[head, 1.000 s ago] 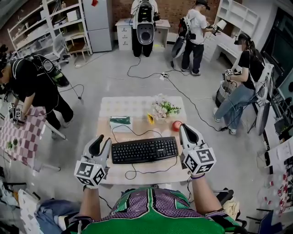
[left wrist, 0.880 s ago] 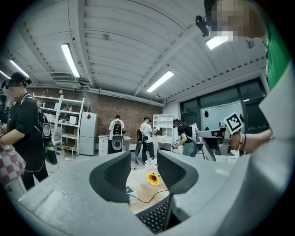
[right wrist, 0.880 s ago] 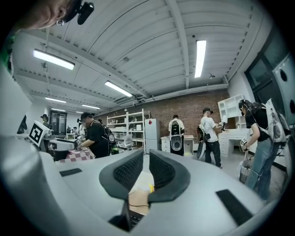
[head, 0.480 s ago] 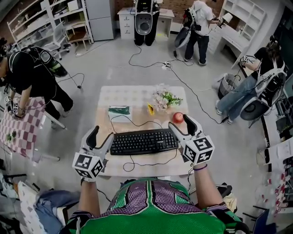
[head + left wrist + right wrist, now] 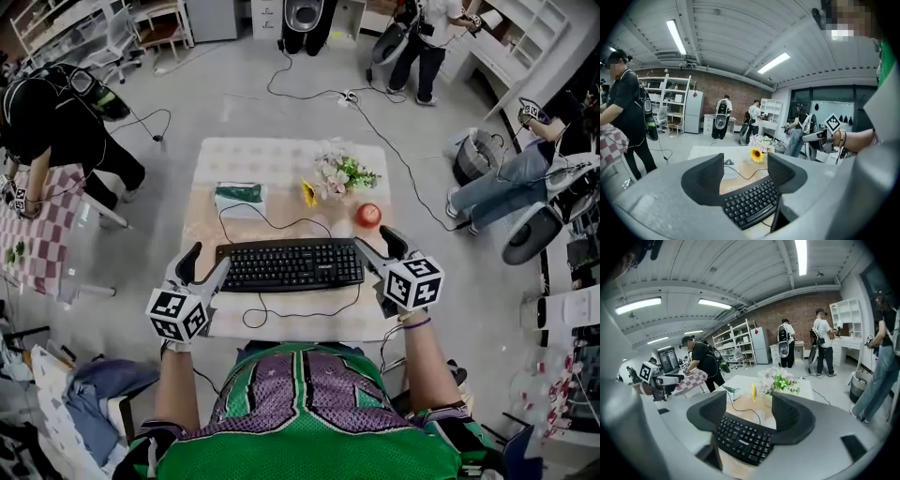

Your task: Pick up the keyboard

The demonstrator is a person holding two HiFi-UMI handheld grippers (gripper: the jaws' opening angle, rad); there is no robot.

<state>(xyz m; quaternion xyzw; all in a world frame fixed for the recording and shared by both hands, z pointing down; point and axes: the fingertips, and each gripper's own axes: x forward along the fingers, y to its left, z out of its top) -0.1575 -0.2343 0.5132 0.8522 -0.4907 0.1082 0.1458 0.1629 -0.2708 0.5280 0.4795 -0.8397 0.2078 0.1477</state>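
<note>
A black keyboard lies flat across the near half of the small table, its cable looping toward me. My left gripper is open at the keyboard's left end. My right gripper is open at its right end. In the left gripper view the keyboard runs low between the spread jaws of the left gripper, and the pads do not press on it. The right gripper view shows the same: the keyboard lies under the open right gripper.
Behind the keyboard are a flower bunch, a red apple, a small sunflower and a green-topped box. A checked table with a person stands at the left. More people, chairs and floor cables ring the table.
Both grippers have gone from nearly shut to wide open. They have sunk from above the table to the keyboard's two ends. The head view has tipped further down.
</note>
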